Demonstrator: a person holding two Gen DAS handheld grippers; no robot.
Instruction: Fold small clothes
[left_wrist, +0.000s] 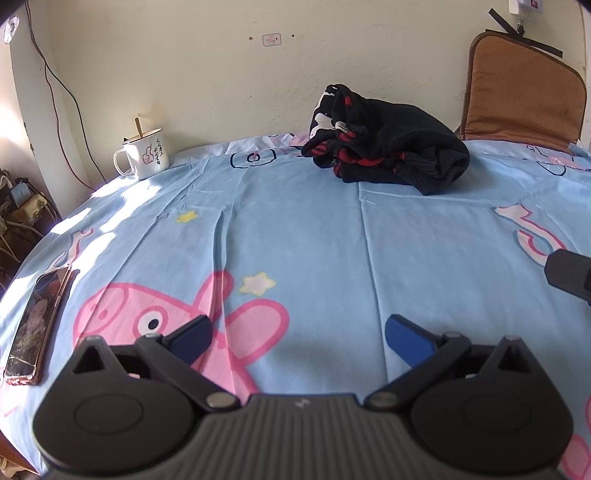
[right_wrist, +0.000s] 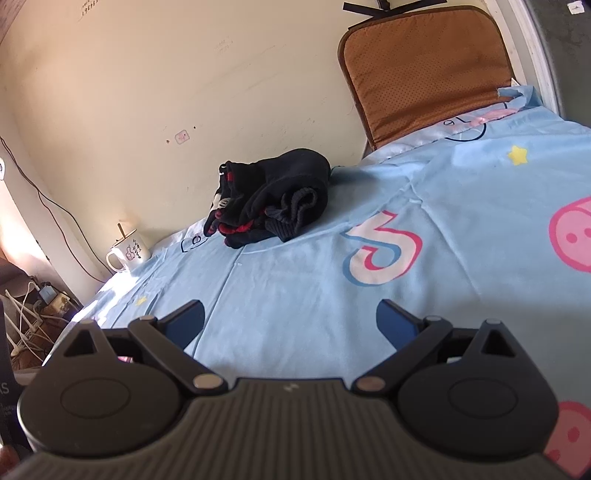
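Cream wall (left_wrist: 207, 74) (scuffed), sunlit blue cartoon sheet (left_wrist: 332, 236)

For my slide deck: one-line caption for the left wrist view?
Open left gripper faces a crumpled black garment on the blue cartoon sheet.

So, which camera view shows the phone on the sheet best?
The left wrist view. The phone lies flat at the left edge of the blue sheet, its screen and case fully visible. The right wrist view does not show it at all; its lower left corner holds only cables and the gripper body.
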